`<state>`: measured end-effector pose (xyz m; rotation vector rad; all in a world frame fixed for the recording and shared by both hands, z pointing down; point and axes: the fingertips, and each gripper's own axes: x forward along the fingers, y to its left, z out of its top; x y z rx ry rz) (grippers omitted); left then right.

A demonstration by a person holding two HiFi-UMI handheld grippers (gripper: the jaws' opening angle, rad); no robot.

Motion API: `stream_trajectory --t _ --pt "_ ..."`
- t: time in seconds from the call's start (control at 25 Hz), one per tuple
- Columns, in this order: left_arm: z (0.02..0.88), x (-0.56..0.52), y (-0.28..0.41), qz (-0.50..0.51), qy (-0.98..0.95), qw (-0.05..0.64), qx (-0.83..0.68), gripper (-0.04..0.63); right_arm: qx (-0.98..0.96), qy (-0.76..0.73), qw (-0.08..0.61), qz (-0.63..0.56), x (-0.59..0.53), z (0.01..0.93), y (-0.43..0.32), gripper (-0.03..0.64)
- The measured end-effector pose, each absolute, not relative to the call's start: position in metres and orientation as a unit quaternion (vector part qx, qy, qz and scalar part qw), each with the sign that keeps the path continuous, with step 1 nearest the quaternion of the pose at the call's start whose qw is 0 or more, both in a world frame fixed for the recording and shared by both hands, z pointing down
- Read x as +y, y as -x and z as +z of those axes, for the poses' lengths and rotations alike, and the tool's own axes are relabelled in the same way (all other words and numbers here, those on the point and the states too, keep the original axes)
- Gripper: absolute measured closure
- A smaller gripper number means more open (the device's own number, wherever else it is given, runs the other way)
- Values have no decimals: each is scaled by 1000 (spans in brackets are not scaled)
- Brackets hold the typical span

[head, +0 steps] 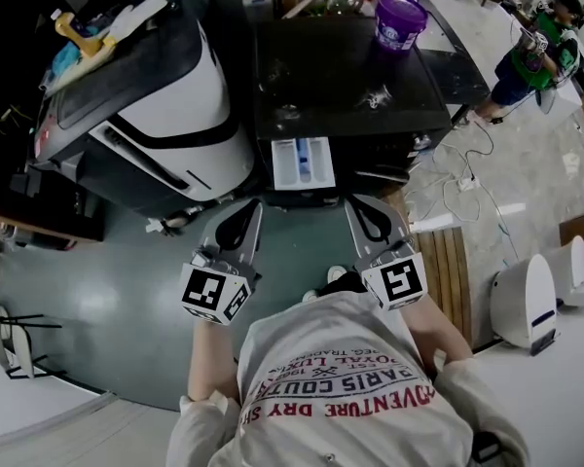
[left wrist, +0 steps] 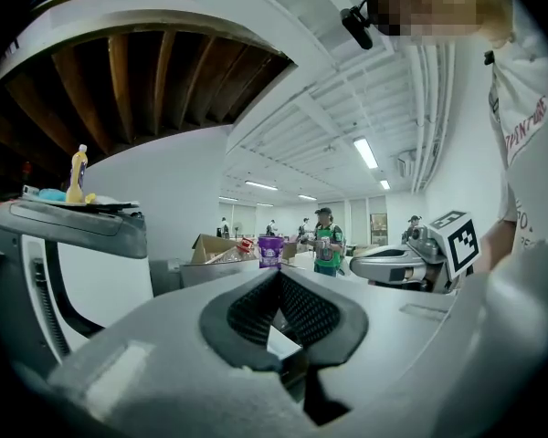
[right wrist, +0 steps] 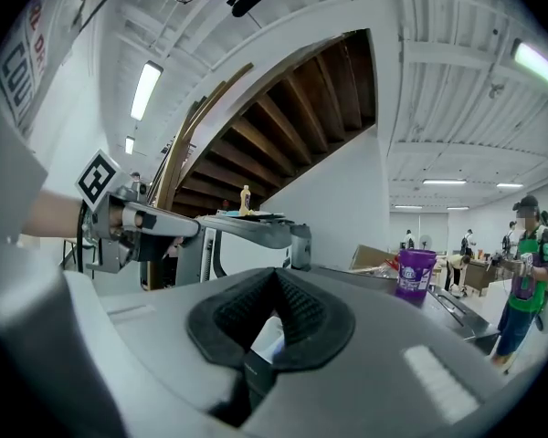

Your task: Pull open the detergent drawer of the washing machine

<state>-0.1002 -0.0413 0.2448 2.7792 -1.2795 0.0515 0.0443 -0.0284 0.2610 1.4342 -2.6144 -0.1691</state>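
Detergent drawer (head: 302, 161) stands pulled out of the washing machine (head: 321, 71). Left gripper (head: 257, 205) sits at its seven o'clock and right gripper (head: 351, 203) at five, both with jaws closed on nothing.

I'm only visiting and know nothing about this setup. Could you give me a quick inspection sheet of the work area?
Surface: black glossy top of the washing machine; grey-green floor below.
Job's things: detergent drawer already pulled out, white and blue compartments showing.
Clutter: purple cup on the machine top; yellow bottle on the white appliance beside it.
Grippers: left hand-held gripper and right hand-held gripper both shut, empty, pointing toward the drawer's front.
Cables: loose white cables on the floor beside the machine.
Surroundings: people in the background; wooden slats on the floor.
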Motion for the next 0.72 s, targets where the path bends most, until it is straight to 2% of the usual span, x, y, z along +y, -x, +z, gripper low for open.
stream_trajectory --t 0.72 --pt "248 -25 107 5 -896 47 -442 594 -878 -471 79 -41 -13 272 -37 617"
